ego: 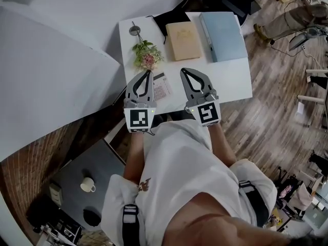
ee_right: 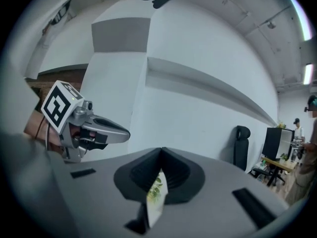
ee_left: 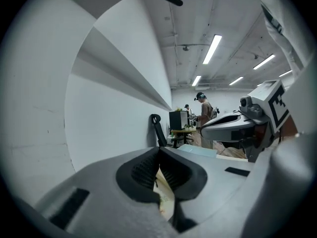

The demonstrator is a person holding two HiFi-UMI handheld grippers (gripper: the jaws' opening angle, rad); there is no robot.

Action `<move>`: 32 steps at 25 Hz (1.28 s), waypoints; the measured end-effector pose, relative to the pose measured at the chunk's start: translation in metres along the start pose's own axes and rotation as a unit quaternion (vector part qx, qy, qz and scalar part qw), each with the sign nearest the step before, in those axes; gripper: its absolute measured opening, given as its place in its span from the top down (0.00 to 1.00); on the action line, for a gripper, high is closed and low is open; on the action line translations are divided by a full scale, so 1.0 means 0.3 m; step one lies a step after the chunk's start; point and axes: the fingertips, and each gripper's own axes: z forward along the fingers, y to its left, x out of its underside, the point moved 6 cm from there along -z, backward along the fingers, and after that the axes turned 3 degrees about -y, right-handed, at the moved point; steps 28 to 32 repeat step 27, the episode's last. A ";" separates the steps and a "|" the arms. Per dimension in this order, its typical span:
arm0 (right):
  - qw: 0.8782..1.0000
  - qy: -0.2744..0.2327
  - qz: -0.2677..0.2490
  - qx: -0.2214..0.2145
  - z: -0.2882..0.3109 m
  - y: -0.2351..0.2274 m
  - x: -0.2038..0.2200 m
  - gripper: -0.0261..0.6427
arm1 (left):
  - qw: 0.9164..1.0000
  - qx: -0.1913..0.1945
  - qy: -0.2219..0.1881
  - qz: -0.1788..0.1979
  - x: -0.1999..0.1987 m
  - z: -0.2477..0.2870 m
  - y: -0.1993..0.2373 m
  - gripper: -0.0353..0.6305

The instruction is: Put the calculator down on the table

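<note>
**A:** Head view, biggest thing first. What's there?

**B:** A white table (ego: 233, 78). A pale blue folder (ego: 224, 36) and a tan book (ego: 183, 40) lie flat at its far side, next to each other.

**A:** And the grippers?

**B:** The left gripper (ego: 149, 73) and the right gripper (ego: 183, 71) hang over the near part of the table, side by side but apart. Both gripper views show the jaws clenched tight together with nothing between them. They look out across the room rather than down.

**A:** So where is the calculator?

**B:** The calculator (ego: 164, 88) lies flat on the table near the front left corner. The left gripper partly hides it in the head view, and neither gripper seems to touch it. A sprig of flowers (ego: 147, 55) lies just beyond it.

**A:** Which step is that, then?

**B:** I'd judge the putting-down done and the hands clear. Nothing more seems called for than keeping both grippers off it.

**A:** How does it look?

**B:** Small, flat and pale, with rows of keys. One end is covered, so I can't make out a display.
</note>
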 end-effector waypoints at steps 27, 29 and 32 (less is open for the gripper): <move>1.000 -0.005 0.002 -0.009 -0.008 0.087 -0.054 0.95 | 0.999 -0.007 -0.030 0.035 -0.040 -0.114 0.035 0.94; 1.000 -0.005 0.002 -0.009 -0.008 0.087 -0.054 0.95 | 0.999 -0.007 -0.030 0.035 -0.040 -0.114 0.035 0.94; 1.000 -0.005 0.002 -0.009 -0.008 0.087 -0.054 0.95 | 0.999 -0.007 -0.030 0.035 -0.040 -0.114 0.035 0.94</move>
